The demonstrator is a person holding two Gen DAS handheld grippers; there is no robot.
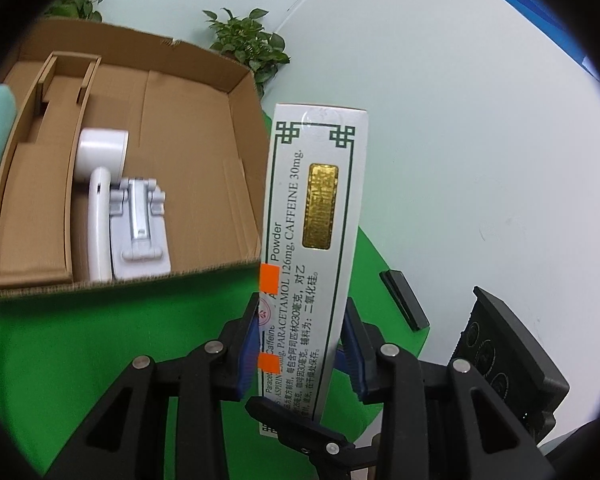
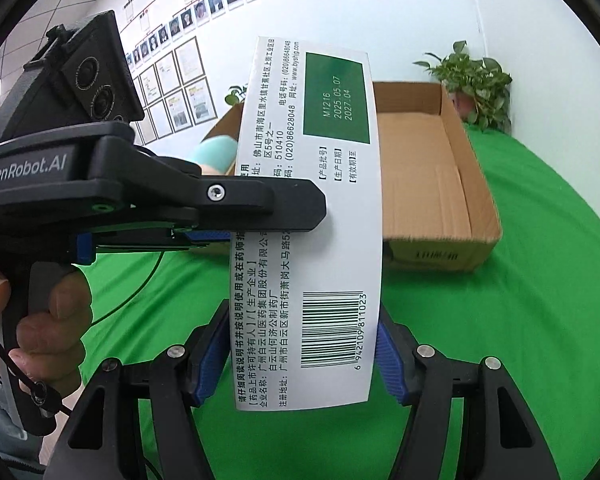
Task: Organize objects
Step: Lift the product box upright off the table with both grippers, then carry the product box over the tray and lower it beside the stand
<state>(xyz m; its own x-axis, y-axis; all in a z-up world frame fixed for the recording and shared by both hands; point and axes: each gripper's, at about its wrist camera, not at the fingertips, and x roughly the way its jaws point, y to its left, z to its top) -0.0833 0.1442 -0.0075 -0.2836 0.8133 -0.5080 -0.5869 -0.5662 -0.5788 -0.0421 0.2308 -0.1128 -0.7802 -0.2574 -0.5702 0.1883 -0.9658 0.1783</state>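
Left wrist view, nearest: the left gripper (image 1: 300, 344), its blue pads (image 1: 247, 354) pressed against the two narrow sides of a white medicine box (image 1: 312, 240), which it holds upright above the green cloth (image 1: 100, 332). The box face shows a green border, a gold sticker and the words "PARACETAMOL" and "CAFFEINE". At lower right, part of the right gripper (image 1: 312, 428) reaches across the box's lower end, one black finger lying against its printed face.

Right wrist view, nearest: the right gripper (image 2: 300, 352) with the barcode end of the medicine box (image 2: 312, 220) between its blue pads (image 2: 390, 360). The right-hand pad touches the box edge; whether the left-hand pad presses on it cannot be told. From the left, the left gripper (image 2: 260, 216), marked "GenRobot.AI", clamps the box at mid-length; a hand (image 2: 48, 312) grasps its handle.

Beyond the box: an open cardboard box (image 1: 244, 92) resting on the green cloth (image 2: 500, 340). In the left wrist view it holds a white device with a round head (image 1: 102, 152) and a grey folding stand (image 1: 140, 220), lying side by side next to a cardboard insert (image 1: 32, 200).

Farthest: potted green plants (image 2: 476, 80) behind the cardboard box (image 2: 472, 184), against a pale wall (image 1: 460, 120); on the left, framed papers and a row of portrait photographs (image 2: 204, 12) on the wall.
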